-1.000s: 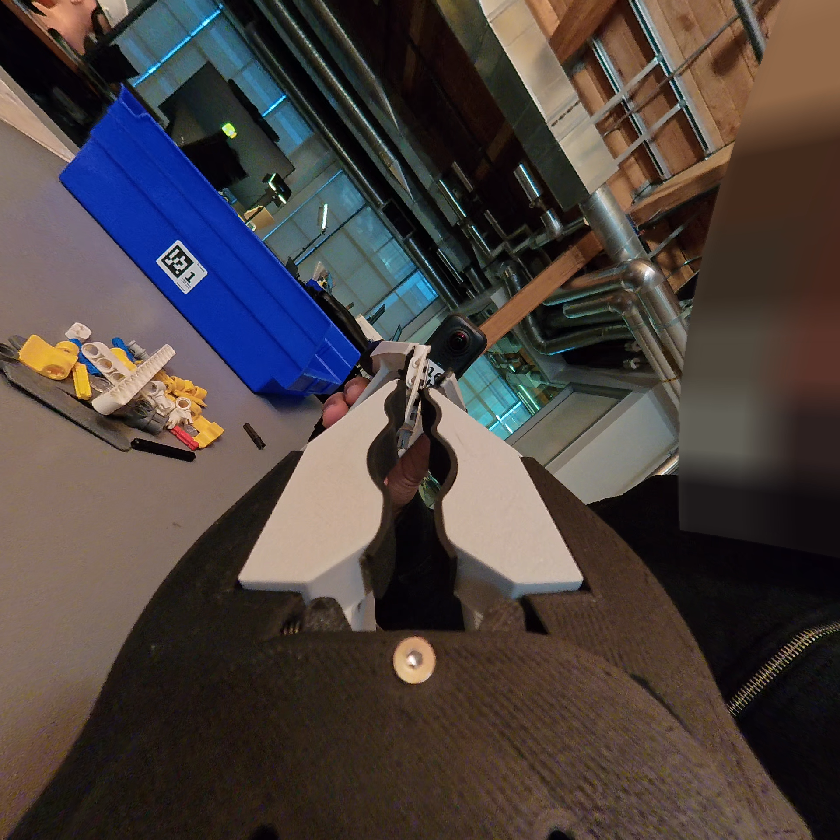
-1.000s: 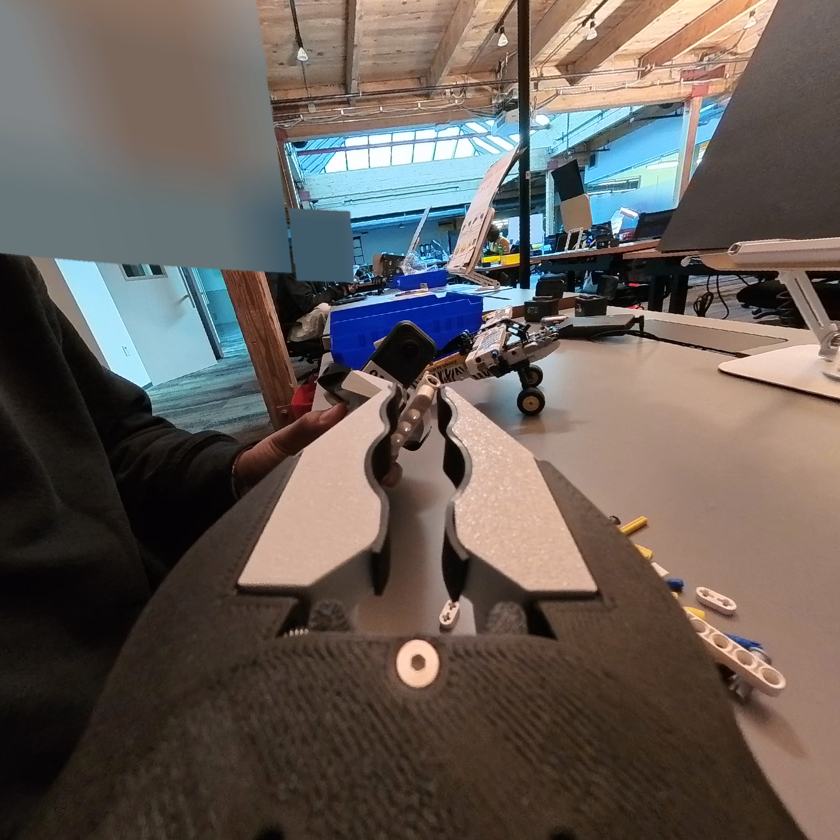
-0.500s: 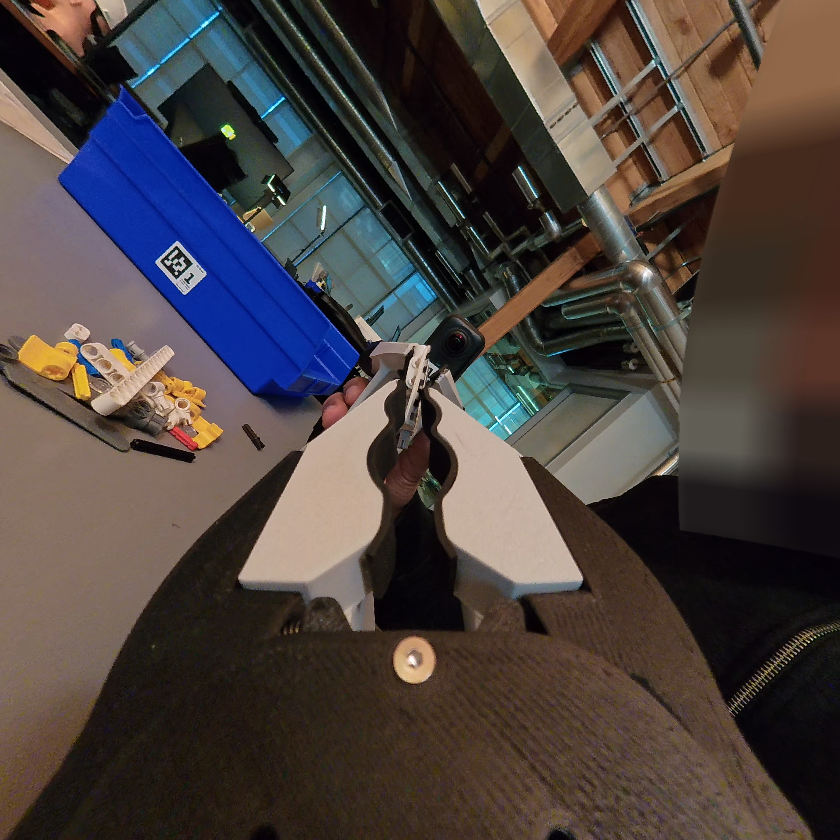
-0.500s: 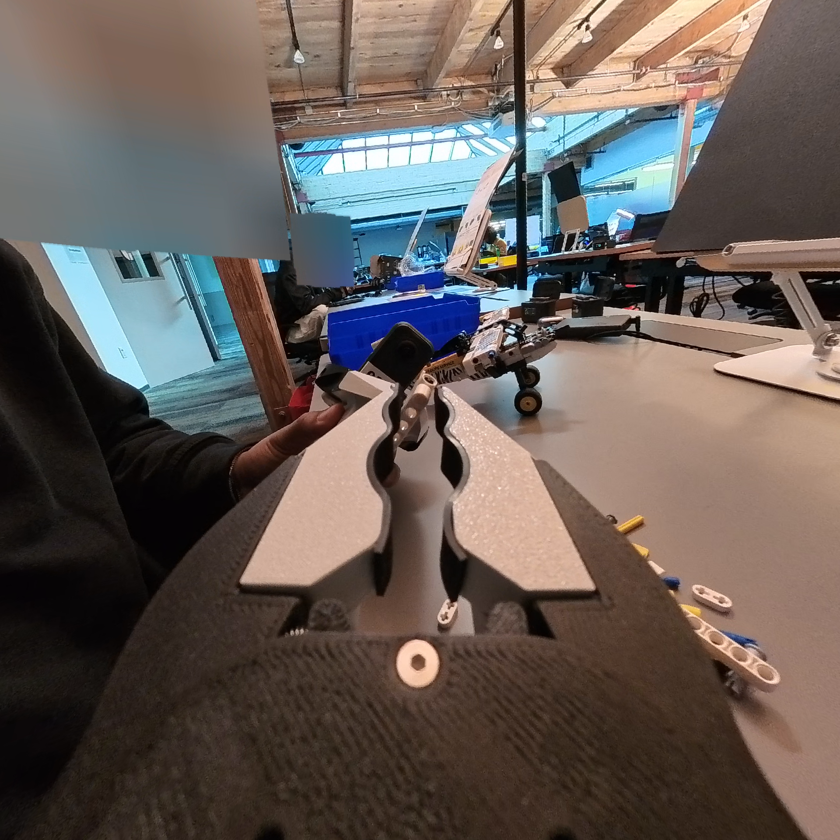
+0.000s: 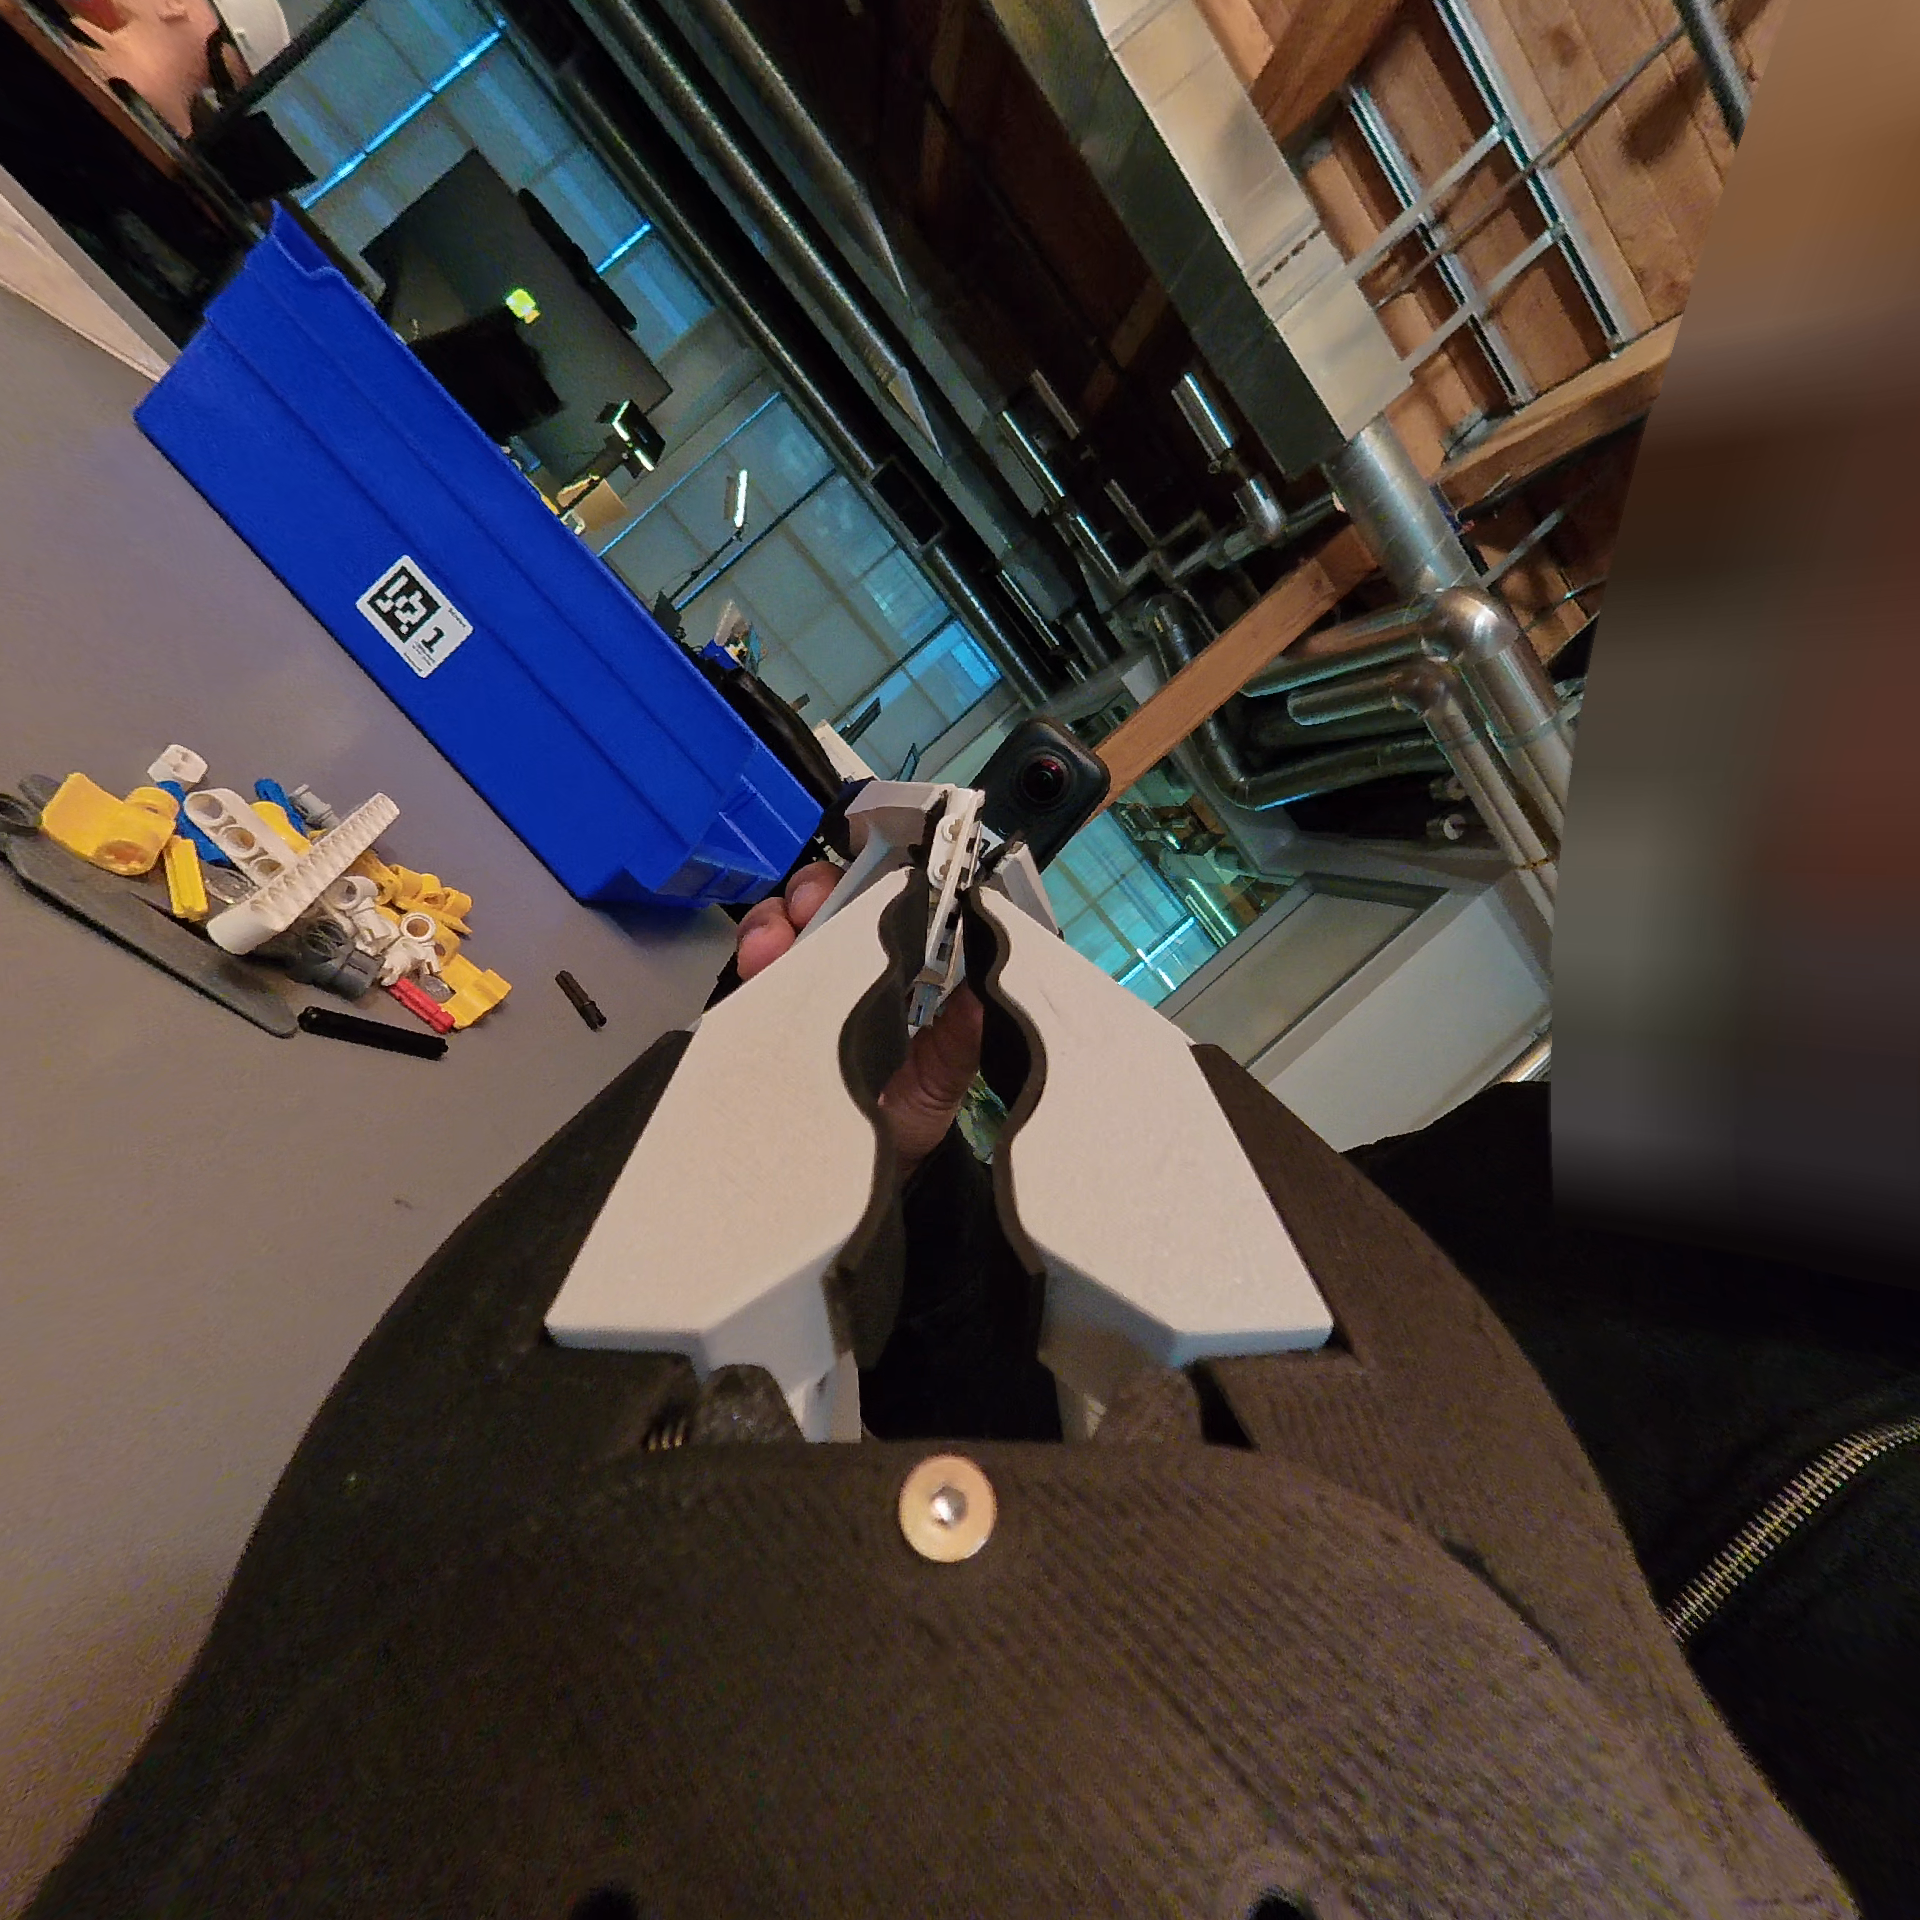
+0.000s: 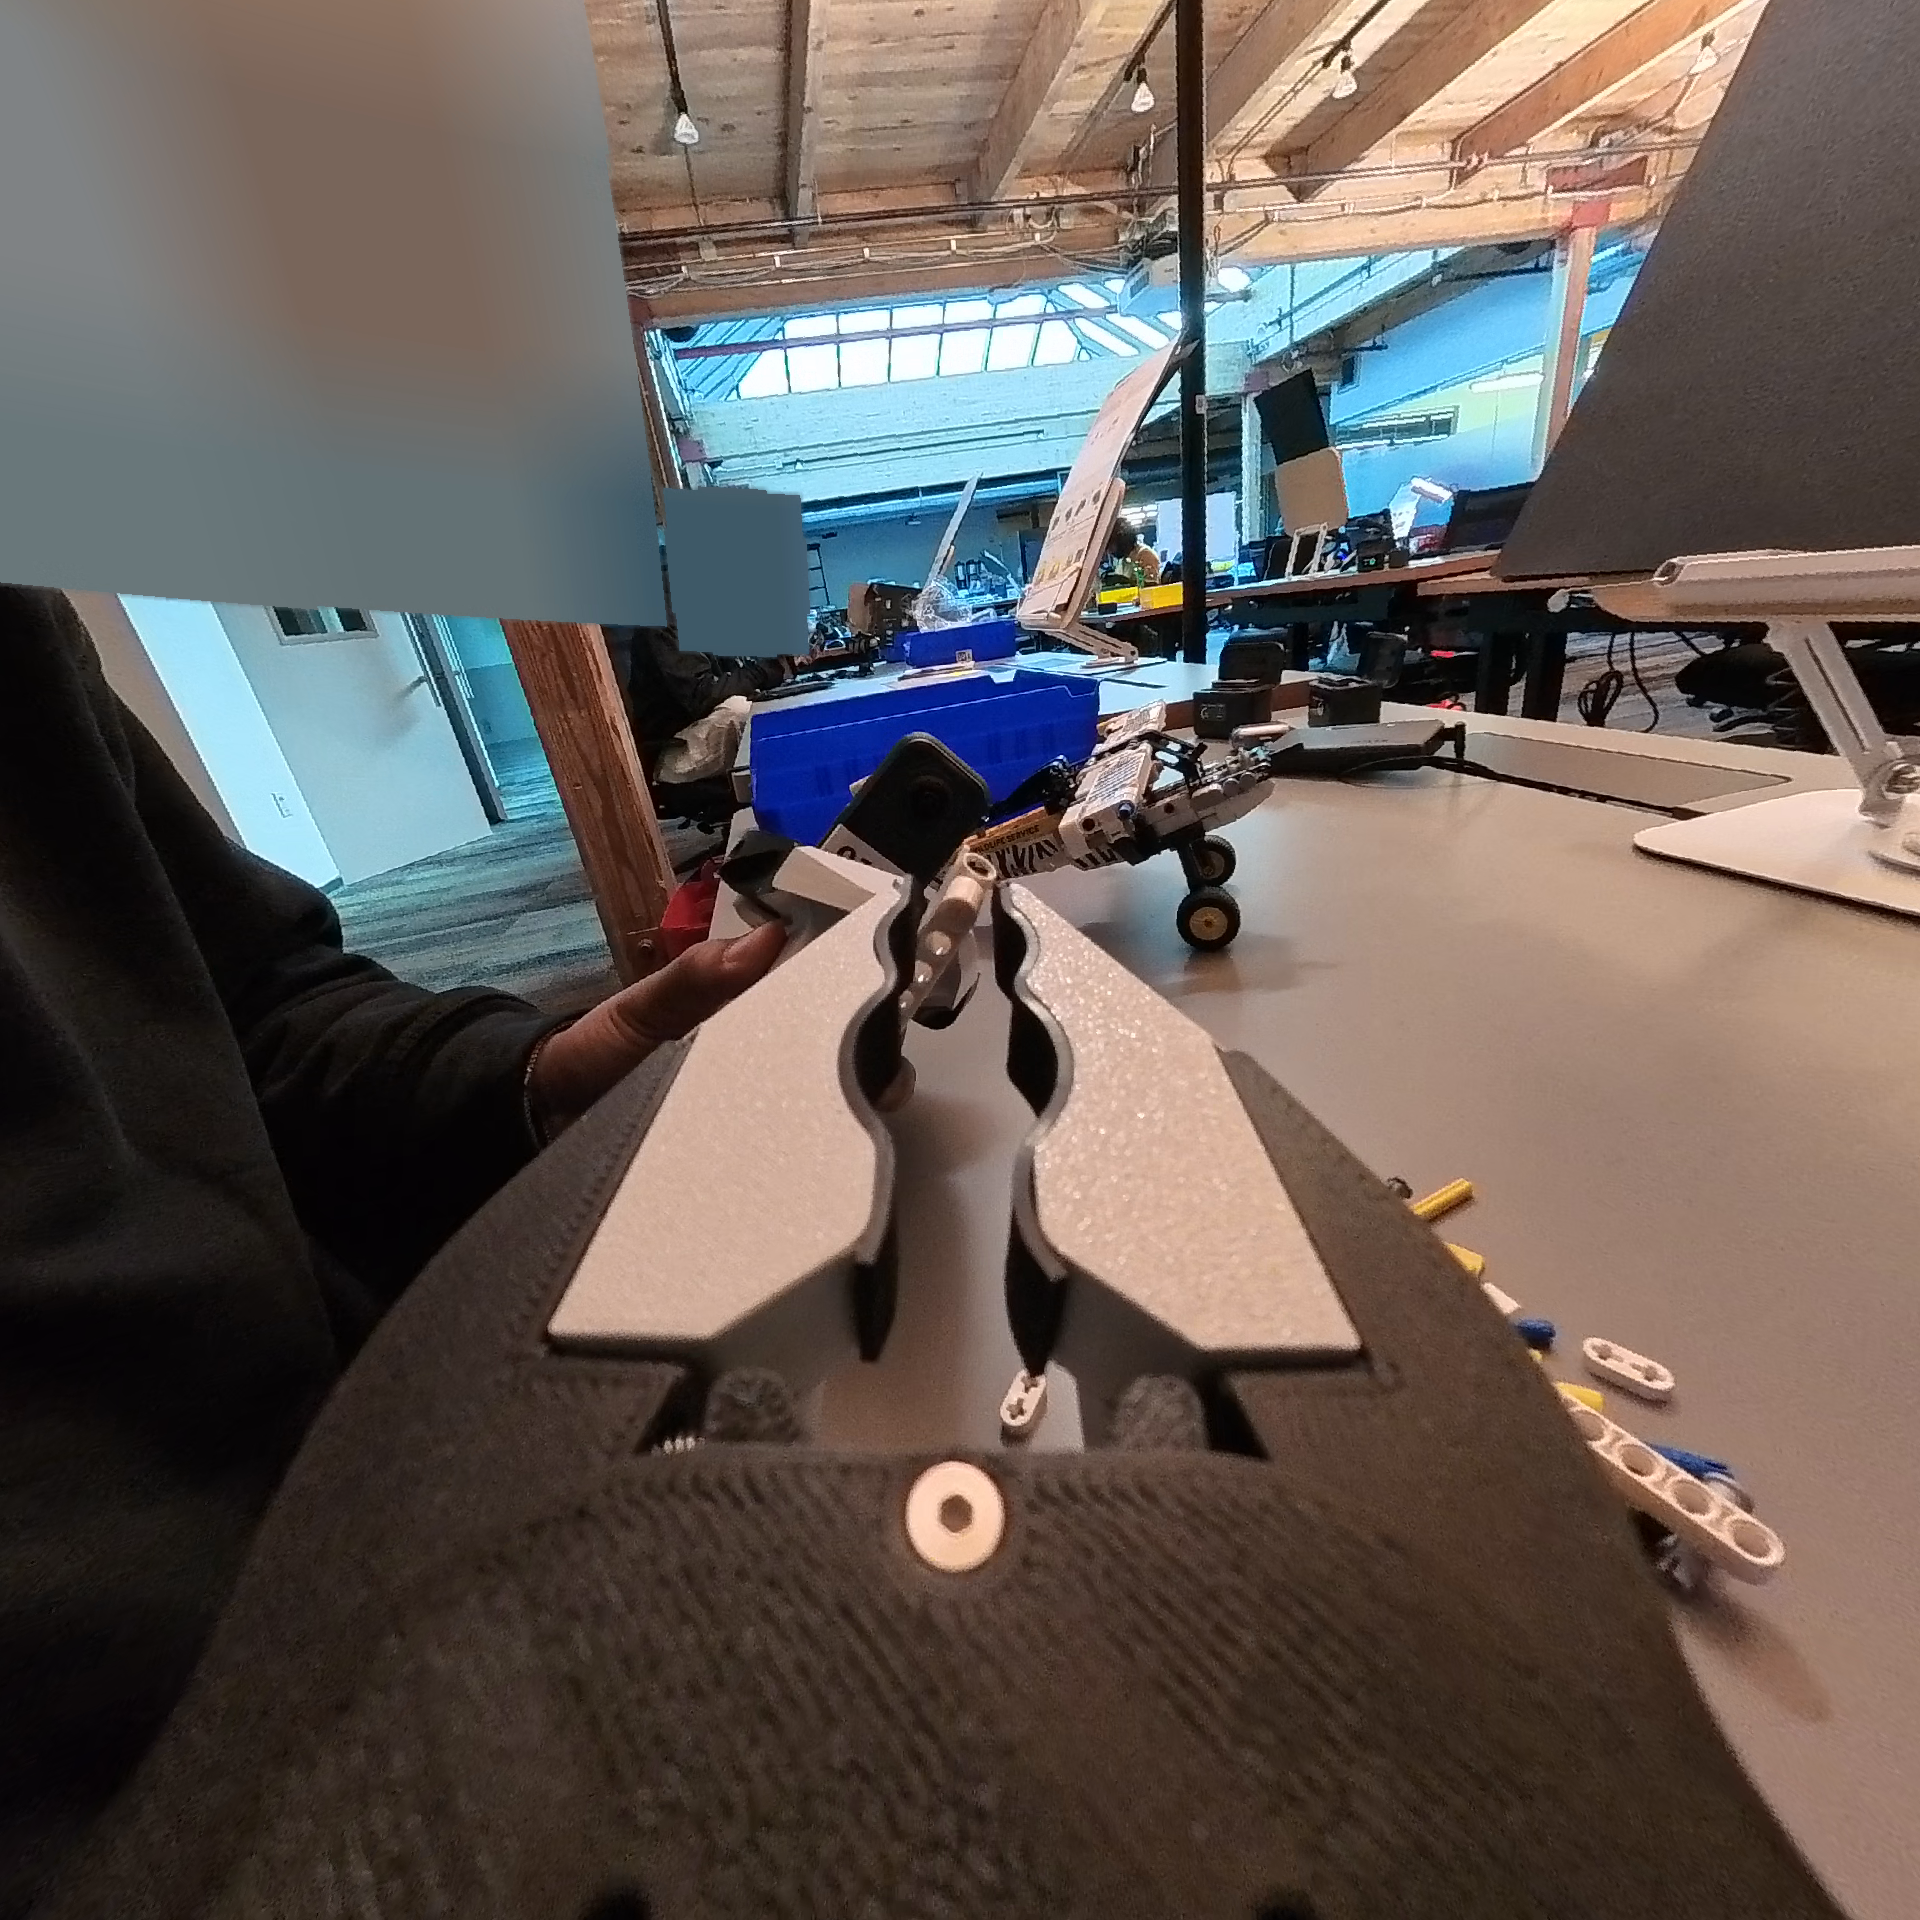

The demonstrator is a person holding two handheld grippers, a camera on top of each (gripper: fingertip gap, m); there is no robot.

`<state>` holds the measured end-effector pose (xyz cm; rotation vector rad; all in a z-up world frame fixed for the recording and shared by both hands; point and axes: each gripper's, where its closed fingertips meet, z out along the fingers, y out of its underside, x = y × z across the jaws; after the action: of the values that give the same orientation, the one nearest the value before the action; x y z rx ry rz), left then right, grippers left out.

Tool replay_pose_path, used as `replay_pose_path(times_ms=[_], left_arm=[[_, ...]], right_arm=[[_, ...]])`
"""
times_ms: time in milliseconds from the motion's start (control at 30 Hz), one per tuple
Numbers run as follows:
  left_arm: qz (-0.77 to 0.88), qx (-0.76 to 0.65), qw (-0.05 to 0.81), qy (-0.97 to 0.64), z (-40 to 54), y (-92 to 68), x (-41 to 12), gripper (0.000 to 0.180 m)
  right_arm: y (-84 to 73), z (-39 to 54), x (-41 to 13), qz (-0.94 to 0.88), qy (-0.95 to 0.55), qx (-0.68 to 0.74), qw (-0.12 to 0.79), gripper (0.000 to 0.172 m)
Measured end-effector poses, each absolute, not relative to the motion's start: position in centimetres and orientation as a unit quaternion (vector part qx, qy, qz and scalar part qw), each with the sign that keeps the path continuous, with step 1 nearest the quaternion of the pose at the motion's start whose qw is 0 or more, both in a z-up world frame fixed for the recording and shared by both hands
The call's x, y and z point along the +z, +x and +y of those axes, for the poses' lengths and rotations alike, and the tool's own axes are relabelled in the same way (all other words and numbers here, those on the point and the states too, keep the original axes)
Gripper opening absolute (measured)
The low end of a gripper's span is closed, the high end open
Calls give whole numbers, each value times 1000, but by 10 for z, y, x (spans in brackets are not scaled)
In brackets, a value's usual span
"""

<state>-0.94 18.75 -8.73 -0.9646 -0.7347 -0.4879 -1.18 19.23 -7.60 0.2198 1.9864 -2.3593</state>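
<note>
The white beam (image 5: 951, 894), a slim studded strip with round holes, is being pinched at the left gripper (image 5: 961, 906) tips, tilting toward one o'clock. Its far end is sitting between the right gripper (image 6: 966, 899) fingertips, leaning against the nine-o'clock finger.

Our left claw (image 5: 954, 904) is raised and tipped upward, its two pale fingers (image 5: 831, 997) drawn together at the tips and pinching a slim white beam (image 5: 951, 883) between the pads. Our right claw (image 6: 971, 914) points straight at it, tip to tip, with its fingers standing a little apart around the far end of that beam; it appears to lie against the left pad, though we cannot tell whether the right pad touches. A bare hand (image 6: 675, 997) in a dark sleeve grips the left claw's body.
</note>
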Motion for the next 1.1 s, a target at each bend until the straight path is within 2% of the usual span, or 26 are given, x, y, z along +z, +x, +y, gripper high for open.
replay_pose_path(times_ms=[1100], left_arm=[[-332, -197, 798, -464, 189, -6, -85, 1]], right_arm=[[-11, 194, -74, 637, 72, -767, 39, 12]])
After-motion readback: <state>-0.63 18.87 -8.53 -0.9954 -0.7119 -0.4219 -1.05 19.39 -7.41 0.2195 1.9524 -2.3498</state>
